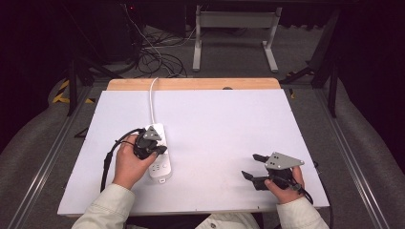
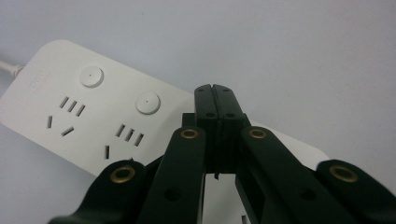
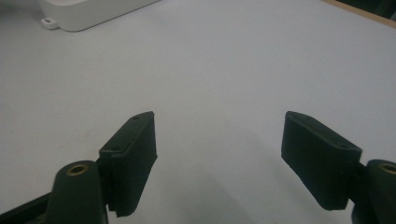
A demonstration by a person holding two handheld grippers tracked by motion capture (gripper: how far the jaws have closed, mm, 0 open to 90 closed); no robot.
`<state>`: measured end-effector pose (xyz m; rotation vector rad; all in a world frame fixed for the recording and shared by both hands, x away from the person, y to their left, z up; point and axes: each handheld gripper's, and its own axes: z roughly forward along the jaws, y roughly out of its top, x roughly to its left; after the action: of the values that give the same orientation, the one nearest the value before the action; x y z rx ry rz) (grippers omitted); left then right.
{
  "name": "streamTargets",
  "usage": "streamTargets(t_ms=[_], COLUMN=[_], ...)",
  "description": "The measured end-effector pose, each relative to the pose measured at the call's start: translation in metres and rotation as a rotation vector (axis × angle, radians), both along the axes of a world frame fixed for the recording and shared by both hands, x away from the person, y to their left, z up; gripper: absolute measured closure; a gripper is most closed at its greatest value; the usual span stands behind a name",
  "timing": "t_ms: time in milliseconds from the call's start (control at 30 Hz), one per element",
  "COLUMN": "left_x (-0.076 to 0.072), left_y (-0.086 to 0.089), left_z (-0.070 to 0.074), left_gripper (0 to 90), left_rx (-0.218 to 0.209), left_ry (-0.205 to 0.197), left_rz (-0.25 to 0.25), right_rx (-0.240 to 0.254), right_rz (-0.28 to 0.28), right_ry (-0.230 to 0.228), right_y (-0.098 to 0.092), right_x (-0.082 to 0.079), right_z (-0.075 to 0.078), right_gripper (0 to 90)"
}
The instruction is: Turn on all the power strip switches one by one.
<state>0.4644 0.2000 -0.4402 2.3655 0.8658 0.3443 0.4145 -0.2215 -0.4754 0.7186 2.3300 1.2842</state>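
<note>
A white power strip lies on the white table at the left, its white cord running to the far edge. In the left gripper view the power strip shows two round buttons and two socket groups. My left gripper is shut with nothing between its jaws, its tips over the strip; from above the left gripper sits right on top of the strip. My right gripper rests open near the table's front right. The right gripper has bare table between its fingers.
A corner of the power strip shows at the top left of the right gripper view. The white tabletop has a wooden strip along its far edge. Beyond it stand a table frame and loose cables on the floor.
</note>
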Motion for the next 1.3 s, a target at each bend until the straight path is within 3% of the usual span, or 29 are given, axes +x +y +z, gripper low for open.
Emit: streamTargets(t_ms=[900, 1300], left_x=[0.0027, 0.0024], left_y=[-0.0006, -0.0034], left_z=[-0.0059, -0.0064], left_gripper=[89.9, 89.9], left_rx=[0.007, 0.03], left_ry=[0.018, 0.021], left_rz=[0.004, 0.011], right_rx=[-0.005, -0.007], right_rz=[0.003, 0.006], right_ry=[-0.004, -0.003], right_y=[-0.0003, 0.0004], right_x=[-0.0009, -0.0013], right_z=[0.0006, 0.0005], right_gripper=[26.8, 26.6])
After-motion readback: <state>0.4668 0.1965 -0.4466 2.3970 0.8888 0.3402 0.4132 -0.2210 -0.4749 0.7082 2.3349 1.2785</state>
